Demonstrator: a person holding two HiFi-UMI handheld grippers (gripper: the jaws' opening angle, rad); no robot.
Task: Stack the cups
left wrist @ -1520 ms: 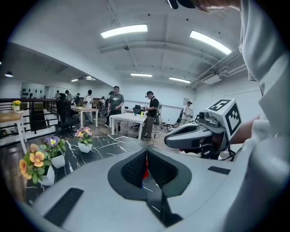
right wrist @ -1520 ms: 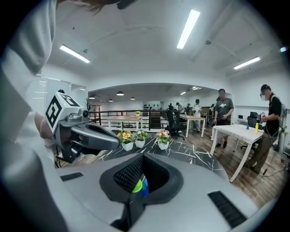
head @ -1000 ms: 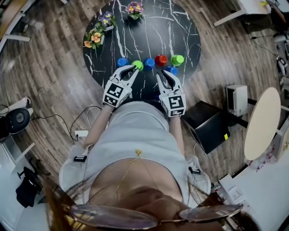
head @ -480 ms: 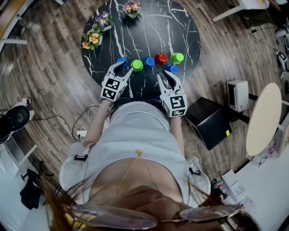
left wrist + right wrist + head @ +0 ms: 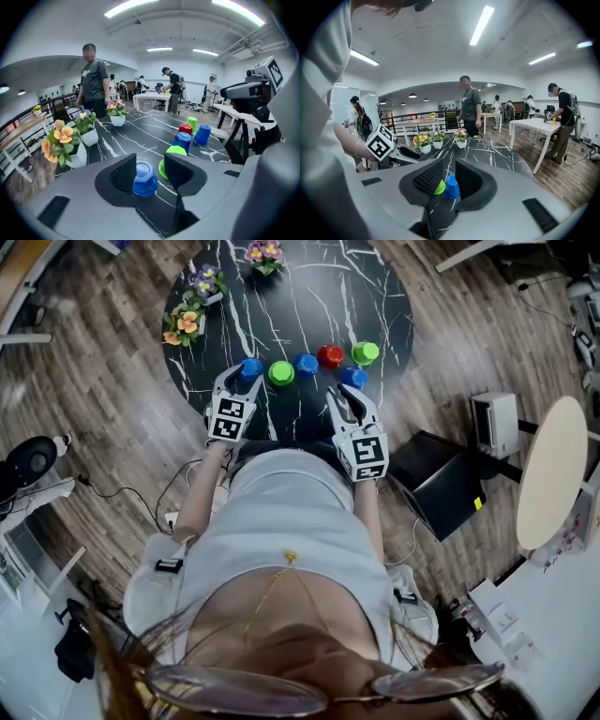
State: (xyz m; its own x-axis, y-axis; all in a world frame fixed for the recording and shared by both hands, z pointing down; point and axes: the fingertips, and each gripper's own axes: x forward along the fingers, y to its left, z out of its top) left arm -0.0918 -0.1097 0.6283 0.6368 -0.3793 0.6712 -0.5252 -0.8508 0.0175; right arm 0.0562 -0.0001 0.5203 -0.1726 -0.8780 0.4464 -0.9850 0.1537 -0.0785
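1. The left hand-held gripper [image 5: 146,168] reaches forward over the left part of the bench [image 5: 319,287], its marker cube toward the person.
2. Its jaws are opening. A blue cup [image 5: 144,180] stands upside down on the bench between them. The left pad is at the cup's side, and a gap shows at the right pad.
3. The right hand-held gripper [image 5: 347,399] is held level near the bench's near edge. Its jaws stand slightly apart with nothing between them.
4. The other cups stand singly in a loose row to the right: a green cup [image 5: 281,373], a second blue cup [image 5: 306,365], a red cup [image 5: 330,356] and a second green cup [image 5: 365,353]. A third blue cup [image 5: 353,378] sits just ahead of the right jaws.
5. The bench is round with a black, white-veined top. Three flower pots [image 5: 187,322] stand along its far left edge.
6. The floor [image 5: 94,381] is wood plank. The room is an open office with ceiling strip lights, white tables and several people standing.
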